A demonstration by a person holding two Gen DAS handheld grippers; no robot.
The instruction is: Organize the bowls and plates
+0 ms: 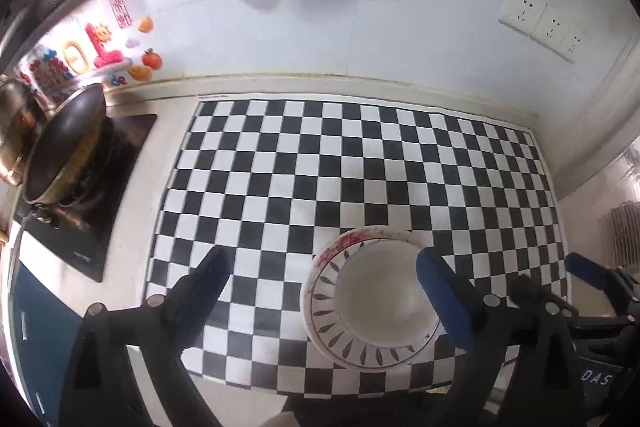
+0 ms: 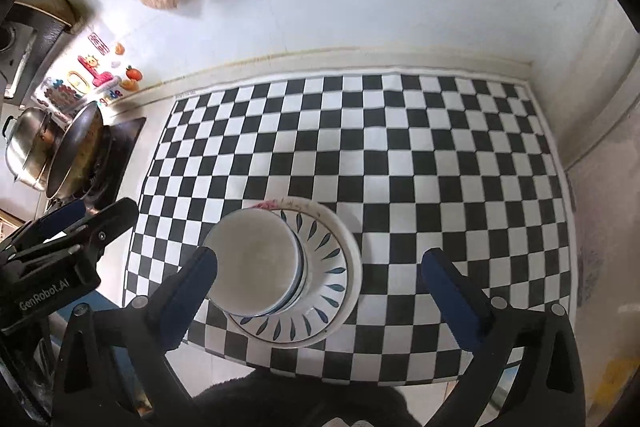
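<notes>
Stacked dishes on the checkered mat, both tools empty

Left hand-held gripper (image 1: 322, 269), marked "GenRobot.AI", and right hand-held gripper (image 2: 320, 263) gape wide, holding nothing; white bowl (image 2: 252, 263) sits in leaf-patterned plate (image 2: 320, 307) on the table (image 2: 208, 367), mat's six o'clock edge.

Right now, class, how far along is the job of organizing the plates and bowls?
Done: a white bowl sits nested on the leaf-patterned plate, over a floral plate, stacked on the checkered mat. In hand: nothing; left gripper and right gripper are open above it. Left: no other dishes visible.
</notes>
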